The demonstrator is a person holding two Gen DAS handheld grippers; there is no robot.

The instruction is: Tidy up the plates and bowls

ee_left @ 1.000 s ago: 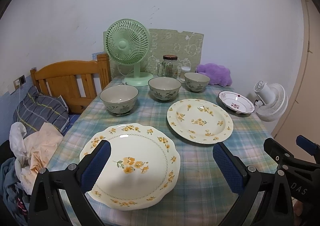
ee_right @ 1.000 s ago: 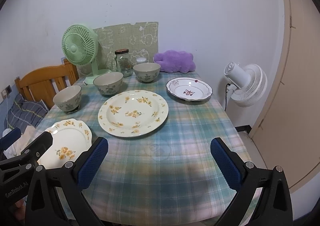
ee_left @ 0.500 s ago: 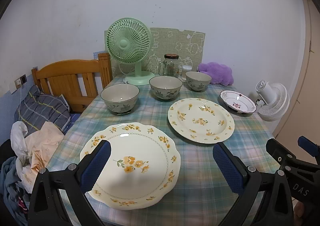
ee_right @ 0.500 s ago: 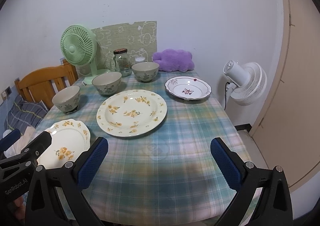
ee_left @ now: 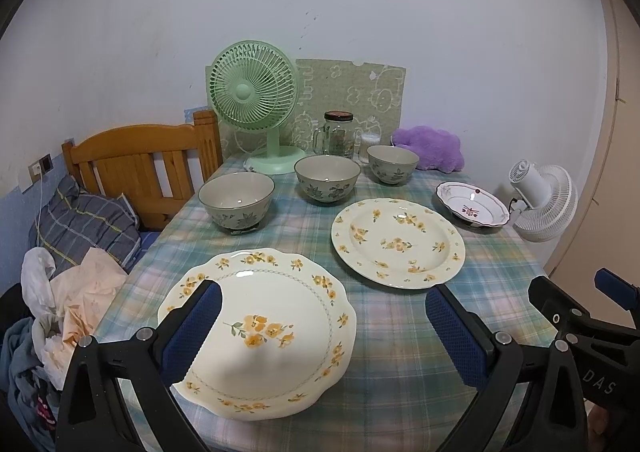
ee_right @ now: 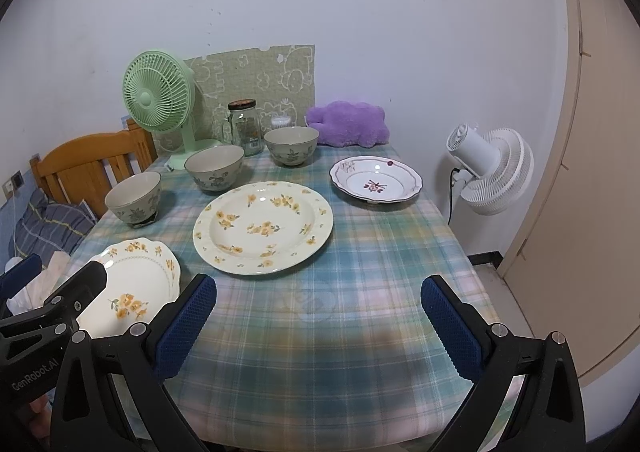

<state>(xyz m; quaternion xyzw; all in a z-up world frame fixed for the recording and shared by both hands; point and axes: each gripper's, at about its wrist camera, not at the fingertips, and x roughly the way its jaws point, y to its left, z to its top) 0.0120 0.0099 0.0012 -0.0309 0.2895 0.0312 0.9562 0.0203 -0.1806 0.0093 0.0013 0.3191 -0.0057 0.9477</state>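
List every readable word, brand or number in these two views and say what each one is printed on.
"GenRobot.AI": on the black body of the left hand-held gripper, seen in the right wrist view.
"DAS": on the black body of the right hand-held gripper, seen in the left wrist view; the print may run on out of frame.
Label on the glass jar: too small and blurred to read.
The plates, bowls and fans show no lettering.

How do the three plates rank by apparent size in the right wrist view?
1. Round cream plate with yellow flowers.
2. Unsure: white plate with maroon flower and scalloped yellow-flowered plate, partly hidden by the left gripper.
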